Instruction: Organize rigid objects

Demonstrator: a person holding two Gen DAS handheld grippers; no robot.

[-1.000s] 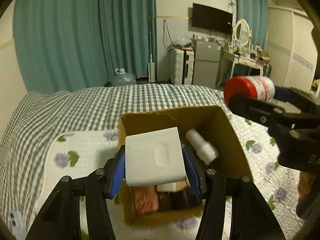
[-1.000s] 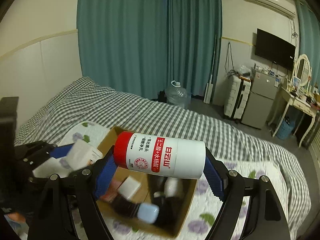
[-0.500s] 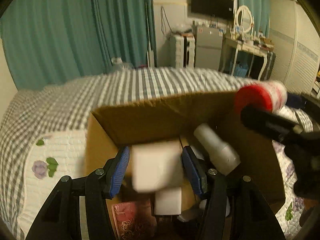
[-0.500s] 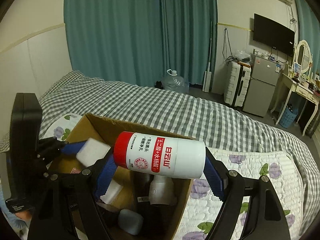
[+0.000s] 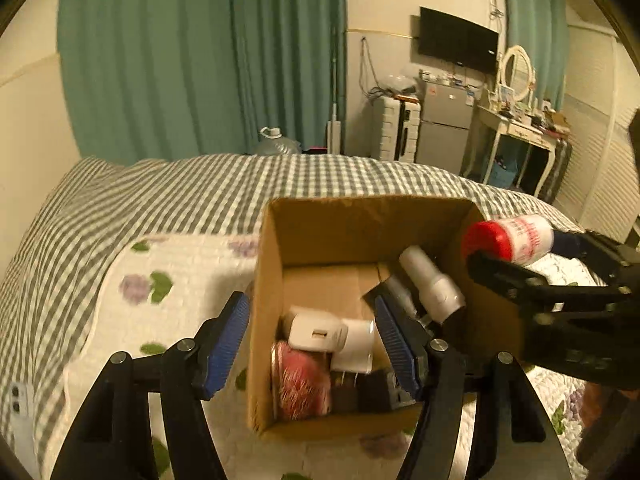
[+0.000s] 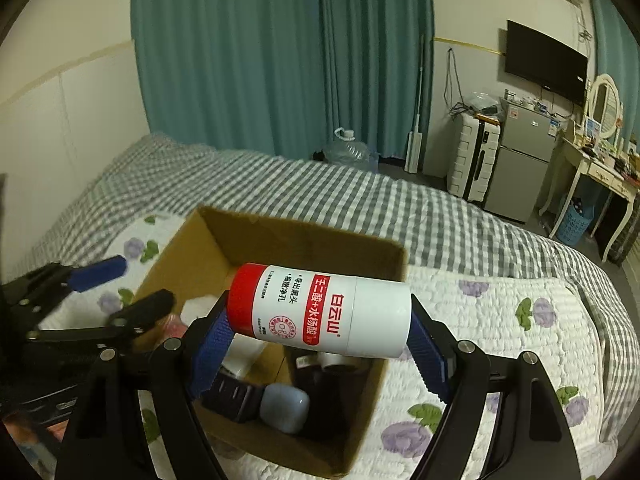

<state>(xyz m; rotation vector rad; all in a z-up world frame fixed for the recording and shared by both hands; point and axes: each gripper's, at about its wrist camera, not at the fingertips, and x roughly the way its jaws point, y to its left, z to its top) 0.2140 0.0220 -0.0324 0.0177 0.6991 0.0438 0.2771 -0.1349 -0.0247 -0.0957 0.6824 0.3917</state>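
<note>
Bottle (image 6: 320, 310) clamped sideways between right gripper (image 6: 320, 344) pads, red cap left, hovering over box (image 6: 256, 228) on bed (image 6: 440, 216). Left gripper (image 5: 312, 344) spread wide and empty above box's near corner. Best done by lowering into the free gap beside the grey bottle (image 5: 432, 284), keeping level, clearing the rim, releasing only once resting. Avoid crushing white chargers (image 5: 320, 334) below.

Matt cardboard box (image 6: 280, 240); glossy plastic bottle (image 6: 320, 310); quilted cloth bedspread (image 6: 500, 320).
</note>
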